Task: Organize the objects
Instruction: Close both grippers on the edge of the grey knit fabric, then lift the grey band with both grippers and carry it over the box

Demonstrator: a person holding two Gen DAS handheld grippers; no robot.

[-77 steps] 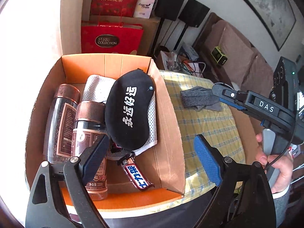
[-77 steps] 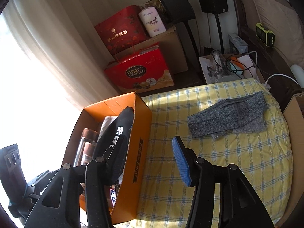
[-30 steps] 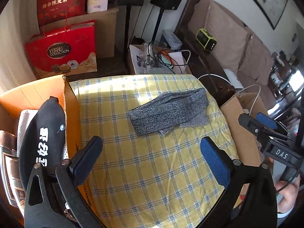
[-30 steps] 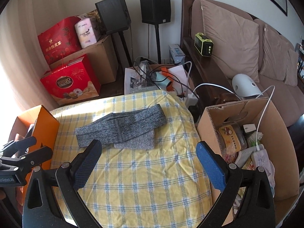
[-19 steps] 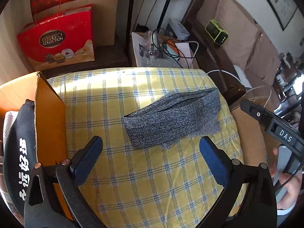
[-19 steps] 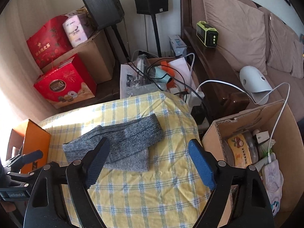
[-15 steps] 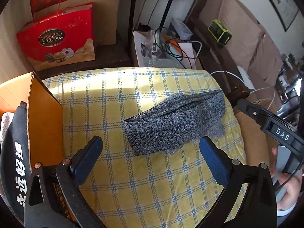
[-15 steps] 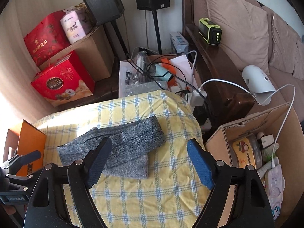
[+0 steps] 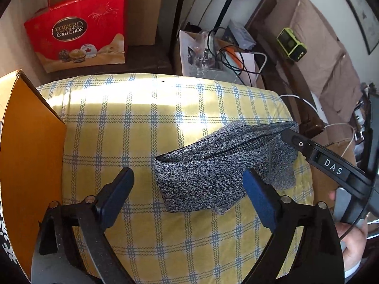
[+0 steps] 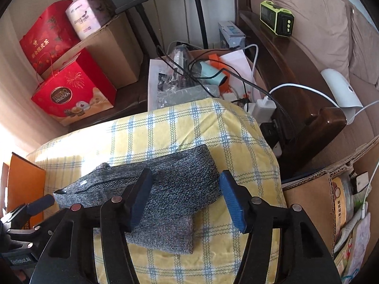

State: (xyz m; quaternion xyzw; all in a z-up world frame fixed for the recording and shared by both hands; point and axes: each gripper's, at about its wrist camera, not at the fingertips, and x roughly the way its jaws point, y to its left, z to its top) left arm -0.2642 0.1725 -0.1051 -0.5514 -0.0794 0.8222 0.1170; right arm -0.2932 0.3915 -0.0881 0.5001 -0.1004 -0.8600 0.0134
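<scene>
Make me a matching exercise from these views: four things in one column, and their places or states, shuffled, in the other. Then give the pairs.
1. grey knit cloth
2. orange box
3. green device
4. left gripper

A. on the wooden sofa arm
B. folded flat on the yellow checked tablecloth
C. at the table's left edge
D. open, over the cloth's near end

Pairs: 1-B, 2-C, 3-A, 4-D

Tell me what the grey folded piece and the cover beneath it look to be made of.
Grey folded piece: likely stretchy knit fabric, matte, going by its heathered speckle and soft folded edges. Checked cover: probably woven cotton cloth, matte, with a yellow and blue plaid and wavy thread lines.
</scene>
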